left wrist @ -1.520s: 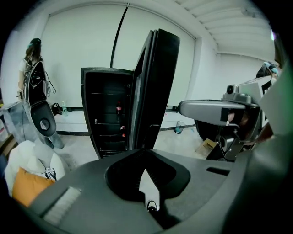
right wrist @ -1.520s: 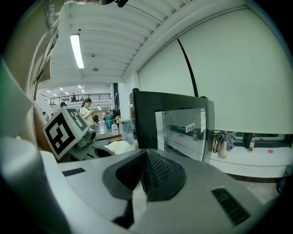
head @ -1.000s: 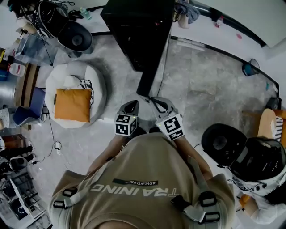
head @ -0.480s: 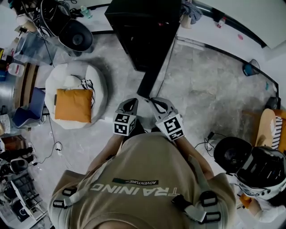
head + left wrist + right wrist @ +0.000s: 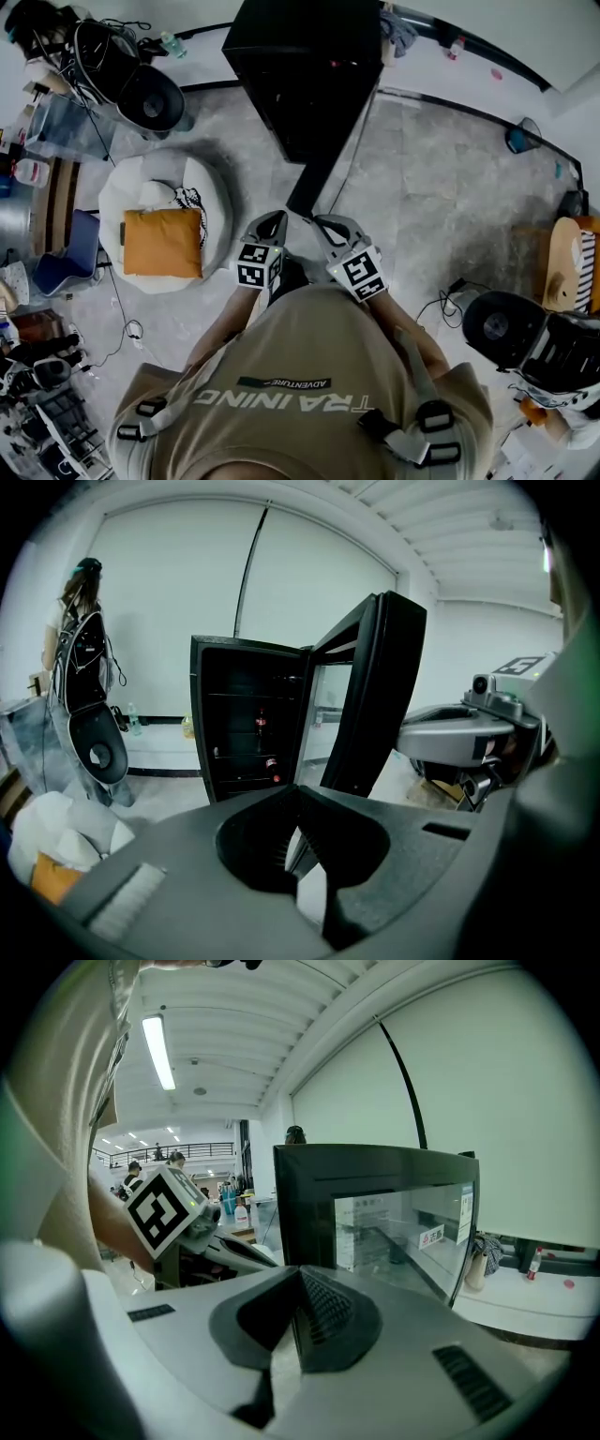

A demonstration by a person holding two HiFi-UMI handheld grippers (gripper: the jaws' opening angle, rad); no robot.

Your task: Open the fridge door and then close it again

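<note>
Since a second ago the head view has been drifting. The black fridge at 12 o'clock is now sitting a little further right, and a round dark seat at 4 o'clock is sliding out toward the edge. Both tools are keeping much the same place in front of the person's chest.

The fridge is standing on the floor with its door swung wide, its free edge pointing back toward the person at about 12 o'clock from the tools. Neither tool is touching it.

The left tool is pointing at the open cabinet and the inner side of the door. Its jaws are pressed together with nothing between them. The right tool is facing the door's glass outer side. Its jaws are also pressed together and empty.

A white beanbag with an orange cushion is lying at 9 o'clock, well apart from the door.

The opening step appears to be done and closing seems to be coming up. The next move probably calls for bringing the right tool against the outer face near the free edge. It would then push the door round toward 11 o'clock until it meets the cabinet.
</note>
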